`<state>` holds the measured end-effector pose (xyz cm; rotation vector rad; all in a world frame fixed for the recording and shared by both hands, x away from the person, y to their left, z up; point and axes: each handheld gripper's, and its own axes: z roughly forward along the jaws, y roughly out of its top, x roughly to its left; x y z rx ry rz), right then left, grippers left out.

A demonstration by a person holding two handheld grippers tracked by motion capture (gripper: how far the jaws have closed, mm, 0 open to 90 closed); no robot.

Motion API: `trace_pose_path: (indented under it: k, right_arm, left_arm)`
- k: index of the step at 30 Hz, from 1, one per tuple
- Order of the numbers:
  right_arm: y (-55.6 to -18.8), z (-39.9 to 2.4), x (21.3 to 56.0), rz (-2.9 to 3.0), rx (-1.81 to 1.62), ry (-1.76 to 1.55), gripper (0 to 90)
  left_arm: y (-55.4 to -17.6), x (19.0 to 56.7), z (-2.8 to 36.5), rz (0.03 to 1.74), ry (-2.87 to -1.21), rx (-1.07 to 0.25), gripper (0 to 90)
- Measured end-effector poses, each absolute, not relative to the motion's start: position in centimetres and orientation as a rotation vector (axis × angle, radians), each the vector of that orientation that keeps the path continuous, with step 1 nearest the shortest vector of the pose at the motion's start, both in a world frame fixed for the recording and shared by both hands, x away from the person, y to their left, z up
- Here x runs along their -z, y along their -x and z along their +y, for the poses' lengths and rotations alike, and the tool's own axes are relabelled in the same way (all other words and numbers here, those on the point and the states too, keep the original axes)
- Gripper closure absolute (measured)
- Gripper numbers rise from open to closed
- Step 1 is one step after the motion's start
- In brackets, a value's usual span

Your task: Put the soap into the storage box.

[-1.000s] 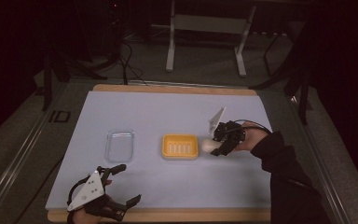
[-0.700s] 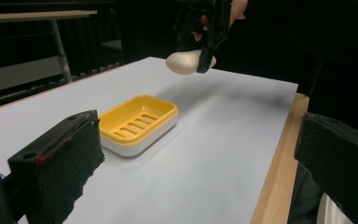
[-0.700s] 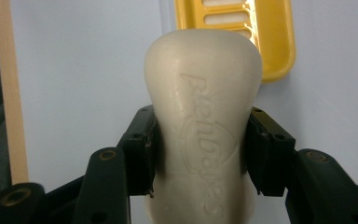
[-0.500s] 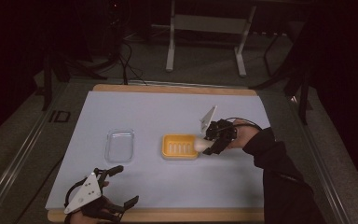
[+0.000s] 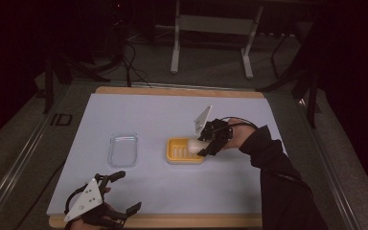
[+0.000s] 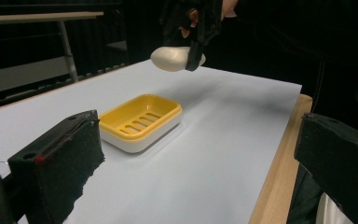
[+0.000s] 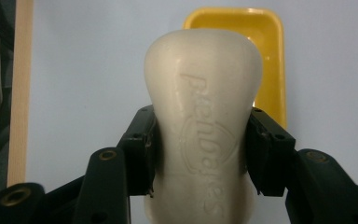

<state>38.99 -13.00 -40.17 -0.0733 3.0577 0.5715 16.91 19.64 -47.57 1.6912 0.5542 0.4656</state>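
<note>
Yellow plastic forms the slotted upper tray of the soap dish (image 5: pixel 184 150), which sits on a white base near the middle of the pale sheet (image 5: pixel 172 191) that covers the wooden table (image 5: pixel 172 221); we take this dish as our landmark. In the high view, we see the right gripper (image 5: pixel 202 145) above the dish's right end, with its jaws clamped on a cream bar of soap (image 5: pixel 195 144). In the right gripper view the two black jaws press on the narrowed waist of the bar (image 7: pixel 204 121), one on each side, and raised lettering runs along its face; we cannot read it reliably. The yellow dish (image 7: pixel 265 56) lies beyond the bar and slightly to one side in that view. In the left gripper view the bar (image 6: pixel 172 59) hangs in the air above and beyond the dish (image 6: pixel 141 121), clear of the tray and not touching it.

We locate the left gripper (image 5: pixel 124 192) well apart from the dish, toward the person's edge of the table and to the dish's left. Its jaws stand apart with nothing between them; in the left gripper view the two black jaws frame the dish from either side.

A clear, shallow plastic tray (image 5: pixel 123 149) lies on the sheet just to the left of the dish, apart from it.
</note>
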Motion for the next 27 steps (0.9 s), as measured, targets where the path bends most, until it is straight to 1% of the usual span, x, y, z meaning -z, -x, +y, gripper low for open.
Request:
trace_pose_path:
  k: [7,12,15,22,27]
  right_arm:
    - [-39.0,-12.0,39.4,3.030,-0.654,0.149,49.8]
    - [-39.2,-11.7,38.4,2.995,-0.787,0.176,49.8]
    - [-39.3,-11.5,38.4,2.984,-0.789,0.178,49.8]
    - [-39.7,-10.9,39.3,2.967,-0.828,0.197,49.9]
    - [-40.2,-10.5,40.8,2.973,-0.859,0.206,49.9]
  left_arm:
    - [-16.9,47.5,19.7,0.557,-1.690,-0.466,1.1]
    - [-16.9,47.6,19.7,0.556,-1.691,-0.466,1.1]
    - [-16.9,47.6,19.7,0.556,-1.691,-0.465,1.1]
    - [-16.9,47.6,19.7,0.554,-1.687,-0.464,1.1]
    - [-16.9,47.5,19.8,0.553,-1.686,-0.465,1.1]
